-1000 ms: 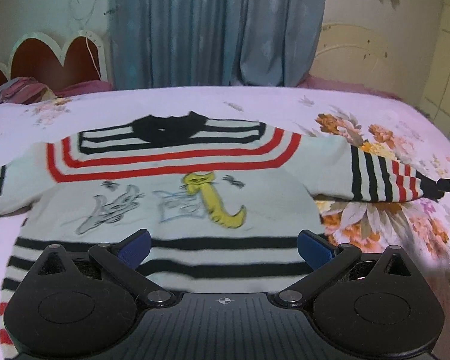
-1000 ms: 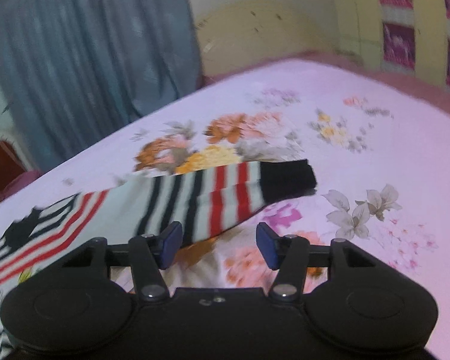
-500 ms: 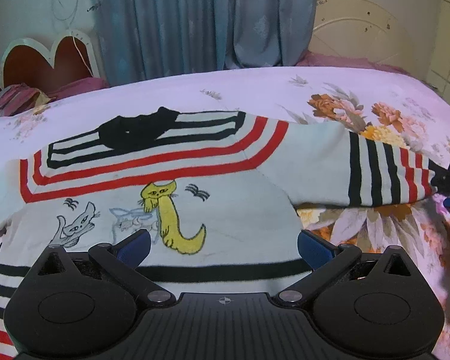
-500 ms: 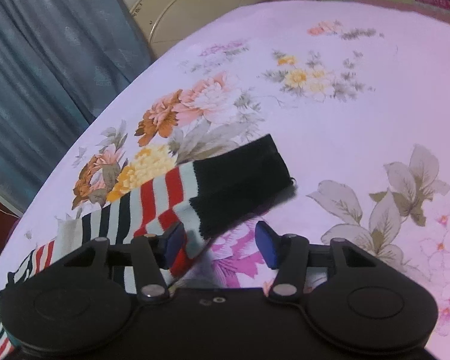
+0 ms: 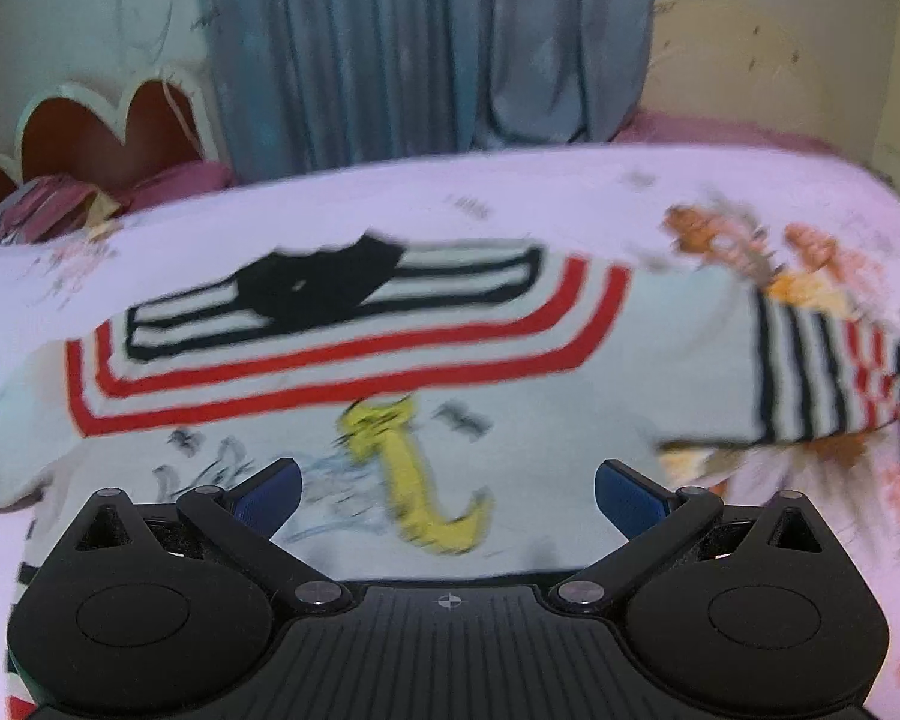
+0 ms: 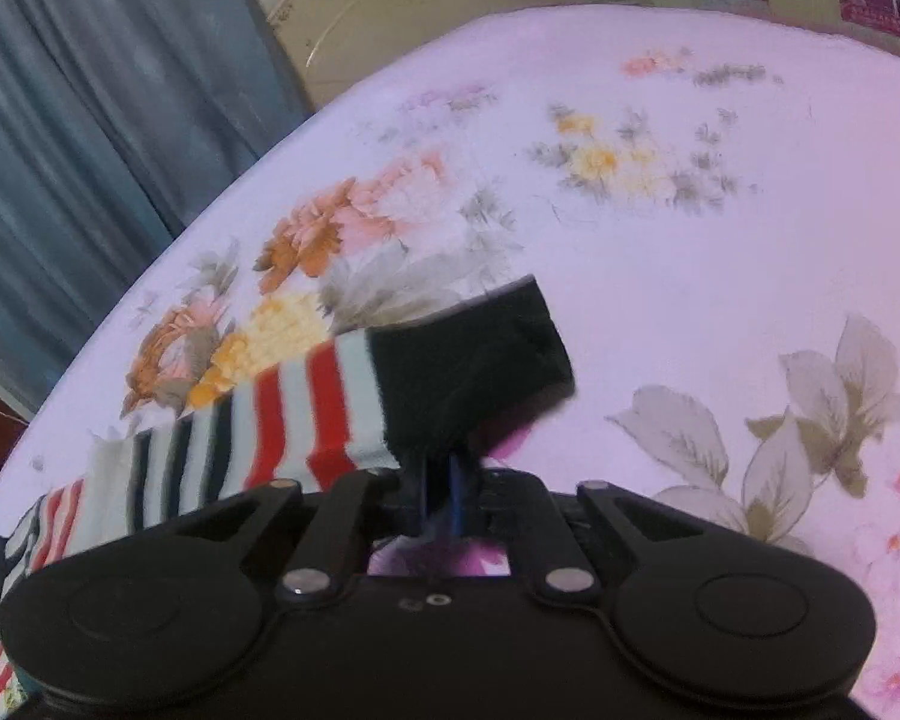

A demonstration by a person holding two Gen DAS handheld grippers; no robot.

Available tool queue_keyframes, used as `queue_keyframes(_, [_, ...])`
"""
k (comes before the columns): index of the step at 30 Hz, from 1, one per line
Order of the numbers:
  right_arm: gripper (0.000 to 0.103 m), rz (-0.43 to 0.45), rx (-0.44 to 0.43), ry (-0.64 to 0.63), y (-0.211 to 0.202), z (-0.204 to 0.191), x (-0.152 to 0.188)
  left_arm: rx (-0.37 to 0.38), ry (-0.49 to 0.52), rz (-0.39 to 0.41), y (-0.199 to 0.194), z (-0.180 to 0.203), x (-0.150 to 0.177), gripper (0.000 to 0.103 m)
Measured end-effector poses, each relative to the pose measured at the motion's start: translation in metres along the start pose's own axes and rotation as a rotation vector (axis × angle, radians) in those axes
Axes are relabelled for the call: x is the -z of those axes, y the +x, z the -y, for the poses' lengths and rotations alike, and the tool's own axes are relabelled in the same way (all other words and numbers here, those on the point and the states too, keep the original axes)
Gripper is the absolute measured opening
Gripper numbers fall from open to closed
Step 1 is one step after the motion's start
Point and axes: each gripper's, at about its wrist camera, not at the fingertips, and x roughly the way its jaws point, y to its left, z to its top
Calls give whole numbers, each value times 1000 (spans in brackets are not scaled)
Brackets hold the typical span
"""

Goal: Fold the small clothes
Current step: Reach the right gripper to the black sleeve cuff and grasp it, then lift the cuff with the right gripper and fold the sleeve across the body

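Note:
A small white sweater [image 5: 510, 372] with red and black stripes, a black collar and a yellow cat print lies spread flat on the bed. My left gripper [image 5: 447, 489] is open and empty, low over the sweater's chest. The sweater's right sleeve [image 6: 282, 420] stretches out to the side and ends in a black cuff [image 6: 474, 372]. My right gripper [image 6: 441, 495] is shut on the near edge of that cuff. The same sleeve also shows in the left wrist view [image 5: 822, 378].
The bed has a pink floral sheet [image 6: 720, 240]. A blue curtain [image 5: 426, 42] hangs behind it. A heart-shaped headboard [image 5: 114, 132] and a bundle of pink cloth [image 5: 48, 210] are at the far left. A cream headboard [image 6: 450, 6] stands beyond the bed.
My right gripper has closed on the black cuff; it was open around the sleeve end before. My left gripper has moved forward over the sweater and stays open.

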Motion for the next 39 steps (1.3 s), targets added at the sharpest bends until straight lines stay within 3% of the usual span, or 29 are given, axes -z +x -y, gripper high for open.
queue_keyframes(2, [7, 28, 38, -85, -4, -20, -3, -7, -18, -22, 7, -20, 2, 103])
queue_keyframes(6, [7, 145, -8, -275, -26, -69, 1, -5, -90, -28, 17, -69, 9, 103])
queue_keyframes(10, [7, 196, -146, -457, -46, -141, 22, 3, -114, -18, 29, -111, 15, 102])
queue_keyframes(18, [7, 65, -418, -688, -48, -290, 119, 37, -203, 24, 34, -194, 21, 102])
queue_keyframes(24, [7, -62, -566, -831, -44, -362, 199, 21, -266, 20, 37, -237, 35, 102])
queue_keyframes(28, [8, -177, -579, -886, -32, -385, 241, 29, -285, 10, 42, -249, 42, 102])
queue_keyframes(30, [24, -209, -578, -885, -26, -383, 251, 45, -294, 2, 46, -249, 42, 88])
queue_keyframes(32, [36, -221, -610, -867, -33, -378, 250, 73, -307, -6, 52, -248, 41, 87])
queue_keyframes(34, [35, -192, -623, -847, -48, -374, 243, 111, -321, -2, 57, -243, 37, 87])
queue_keyframes(36, [16, -163, -625, -811, -59, -360, 225, 170, -343, -9, 68, -234, 30, 85])
queue_keyframes(39, [14, -115, -589, -749, -71, -341, 201, 260, -361, -27, 87, -214, 22, 77])
